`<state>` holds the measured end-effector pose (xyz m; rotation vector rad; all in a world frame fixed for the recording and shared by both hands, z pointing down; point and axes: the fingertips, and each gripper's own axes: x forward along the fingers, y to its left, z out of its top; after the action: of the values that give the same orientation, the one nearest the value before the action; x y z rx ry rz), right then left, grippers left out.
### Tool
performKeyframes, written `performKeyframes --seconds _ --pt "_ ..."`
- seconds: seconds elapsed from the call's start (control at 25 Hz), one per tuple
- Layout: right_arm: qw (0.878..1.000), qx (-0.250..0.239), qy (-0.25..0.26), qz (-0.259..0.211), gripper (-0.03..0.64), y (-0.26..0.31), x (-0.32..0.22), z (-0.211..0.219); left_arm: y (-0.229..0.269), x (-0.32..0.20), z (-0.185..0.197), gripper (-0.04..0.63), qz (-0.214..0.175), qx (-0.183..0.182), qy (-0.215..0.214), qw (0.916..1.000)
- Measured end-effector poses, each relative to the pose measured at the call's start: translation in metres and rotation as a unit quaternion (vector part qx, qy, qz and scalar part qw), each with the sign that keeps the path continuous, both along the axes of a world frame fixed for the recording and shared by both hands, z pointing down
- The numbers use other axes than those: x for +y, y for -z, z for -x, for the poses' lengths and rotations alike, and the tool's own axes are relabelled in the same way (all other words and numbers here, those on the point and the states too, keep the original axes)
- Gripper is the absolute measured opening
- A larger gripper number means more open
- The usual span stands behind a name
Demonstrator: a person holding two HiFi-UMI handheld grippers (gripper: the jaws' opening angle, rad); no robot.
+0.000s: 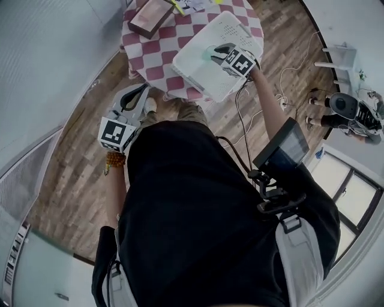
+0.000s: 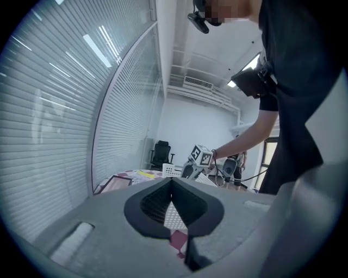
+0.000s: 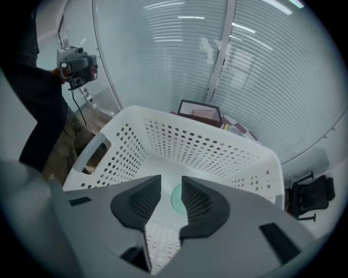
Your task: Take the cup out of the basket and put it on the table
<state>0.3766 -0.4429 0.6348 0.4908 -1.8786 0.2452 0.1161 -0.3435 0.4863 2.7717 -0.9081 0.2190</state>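
Observation:
A white perforated basket (image 1: pixel 195 72) stands on the round table (image 1: pixel 157 59) with its red-and-white checked cloth. On the basket's floor lies a pale green cup (image 3: pixel 175 200), also showing in the head view as the cup (image 1: pixel 210 54) just ahead of the jaws. My right gripper (image 1: pixel 219 51) reaches down into the basket (image 3: pixel 190 142). In its own view the right gripper (image 3: pixel 171 180) is open, with the cup seen through the gap and the pads apart from it. My left gripper (image 1: pixel 135 95) hangs low beside the table, off its edge, and the left gripper (image 2: pixel 171 182) is shut on nothing.
A brown framed box (image 1: pixel 150 17) and yellow paper (image 1: pixel 178 7) lie on the table's far side. Cables trail over the wooden floor (image 1: pixel 78 180). Another person (image 1: pixel 354 113) stands at the right. A glass wall with blinds (image 3: pixel 261 70) curves behind the table; an office chair (image 2: pixel 162 152) stands beyond.

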Motion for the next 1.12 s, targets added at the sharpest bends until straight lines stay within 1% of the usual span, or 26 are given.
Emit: performKeyframes --seconds 0.04,0.12,0.24,0.4,0.52,0.64,0.8,0.96,1.12 --pt "1.0 0.014 0.011 0.014 0.123 -0.009 -0.002 -0.002 0.001 -0.001 0.002 0.006 0.005 0.004 0.013 0.9999" --pt "0.998 0.039 0.017 0.04 0.124 -0.026 -0.005 -0.007 0.001 -0.002 0.007 0.006 0.01 0.005 0.03 0.9995" --pt "0.995 0.069 0.007 0.069 0.124 -0.049 -0.006 -0.013 -0.002 0.001 0.018 0.006 0.01 0.0 0.048 0.9988" --pt "0.992 0.089 -0.005 0.095 0.124 -0.073 -0.006 -0.019 -0.003 0.003 0.031 0.006 0.008 -0.005 0.07 0.9975" --pt "0.989 0.092 -0.029 0.11 0.123 -0.087 -0.009 -0.023 -0.002 0.004 0.036 0.006 0.006 -0.009 0.085 0.9963" --pt "0.986 0.083 -0.058 0.132 0.123 -0.095 -0.008 -0.024 0.0 0.01 0.037 0.006 0.007 -0.015 0.095 0.9953" --pt "0.983 0.084 -0.073 0.148 0.118 -0.105 -0.006 -0.027 0.0 0.015 0.038 0.006 0.005 -0.016 0.105 0.9943" --pt "0.98 0.08 -0.085 0.159 0.087 -0.111 -0.007 -0.026 -0.002 0.013 0.039 0.006 0.008 -0.014 0.112 0.9935" --pt "0.98 0.08 -0.089 0.16 0.049 -0.114 -0.007 -0.028 -0.003 0.011 0.036 0.006 0.008 -0.017 0.109 0.9939"
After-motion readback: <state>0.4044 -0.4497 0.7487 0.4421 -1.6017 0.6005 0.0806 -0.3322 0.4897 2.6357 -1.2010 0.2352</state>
